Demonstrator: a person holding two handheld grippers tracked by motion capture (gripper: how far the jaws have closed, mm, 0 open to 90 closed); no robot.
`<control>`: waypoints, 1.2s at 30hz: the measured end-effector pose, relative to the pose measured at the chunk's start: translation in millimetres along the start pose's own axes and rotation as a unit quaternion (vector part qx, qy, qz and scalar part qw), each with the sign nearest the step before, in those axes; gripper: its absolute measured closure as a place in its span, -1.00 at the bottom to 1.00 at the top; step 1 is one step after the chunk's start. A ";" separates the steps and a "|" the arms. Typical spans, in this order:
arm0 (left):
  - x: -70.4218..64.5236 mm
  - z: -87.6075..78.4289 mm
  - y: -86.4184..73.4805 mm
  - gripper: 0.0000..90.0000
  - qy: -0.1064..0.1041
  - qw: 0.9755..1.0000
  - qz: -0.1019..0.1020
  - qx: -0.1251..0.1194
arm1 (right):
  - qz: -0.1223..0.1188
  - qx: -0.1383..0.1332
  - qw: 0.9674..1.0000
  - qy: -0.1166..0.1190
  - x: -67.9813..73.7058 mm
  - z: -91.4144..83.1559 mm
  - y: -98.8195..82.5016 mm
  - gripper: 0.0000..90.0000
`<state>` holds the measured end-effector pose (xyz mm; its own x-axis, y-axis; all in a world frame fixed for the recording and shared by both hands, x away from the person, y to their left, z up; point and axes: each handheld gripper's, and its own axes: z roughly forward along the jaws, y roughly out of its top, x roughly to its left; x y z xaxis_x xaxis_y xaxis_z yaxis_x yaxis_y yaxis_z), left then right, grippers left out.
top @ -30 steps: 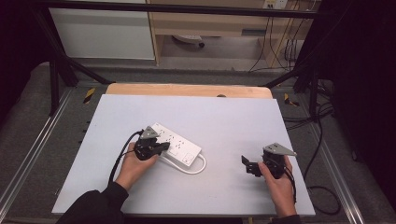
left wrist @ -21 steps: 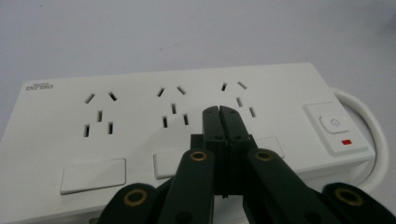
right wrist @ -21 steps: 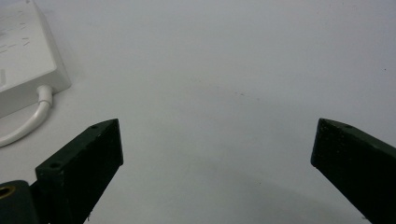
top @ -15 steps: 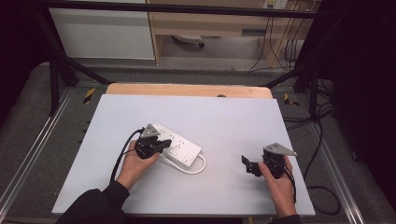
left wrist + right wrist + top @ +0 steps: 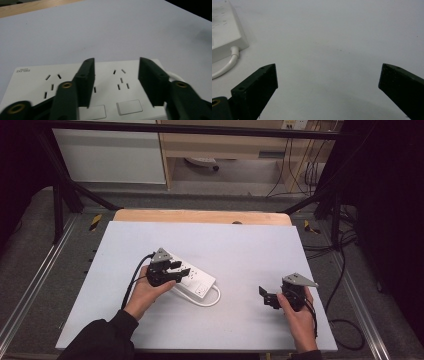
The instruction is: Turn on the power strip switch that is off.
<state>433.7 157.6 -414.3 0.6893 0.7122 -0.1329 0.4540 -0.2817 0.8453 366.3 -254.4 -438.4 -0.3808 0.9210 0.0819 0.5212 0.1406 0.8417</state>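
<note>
A white power strip [image 5: 196,281] lies flat on the table, left of centre, with its white cable [image 5: 210,299] looping off its near right end. My left gripper [image 5: 174,268] hovers over the strip's left half. In the left gripper view it is open [image 5: 116,60], and socket holes and two rocker switches of the strip [image 5: 37,77] show between and beside its fingers [image 5: 86,80]. My right gripper [image 5: 267,296] rests low over bare table at the right and points left. It is wide open [image 5: 328,67] with nothing between its jaws. The strip's end [image 5: 224,32] and cable [image 5: 227,66] sit at that view's upper left.
The pale grey table top [image 5: 250,250] has a wooden strip [image 5: 200,216] along its far edge. Metal rails run along both sides on the floor. Black cables [image 5: 345,320] hang off the right side. A black cable [image 5: 131,282] trails from my left gripper.
</note>
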 end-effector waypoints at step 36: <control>24.3 -44.5 15.5 -0.84 0.020 0.997 -0.041 -0.056 | -0.002 -0.005 1.000 0.003 0.5 -0.7 0.7 -0.94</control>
<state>432.4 199.2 -381.4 0.6285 0.7557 -0.1842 0.4394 -0.1495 0.8857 365.9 -254.1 -437.3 -0.3881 0.9179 0.0822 0.5116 0.1404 0.8477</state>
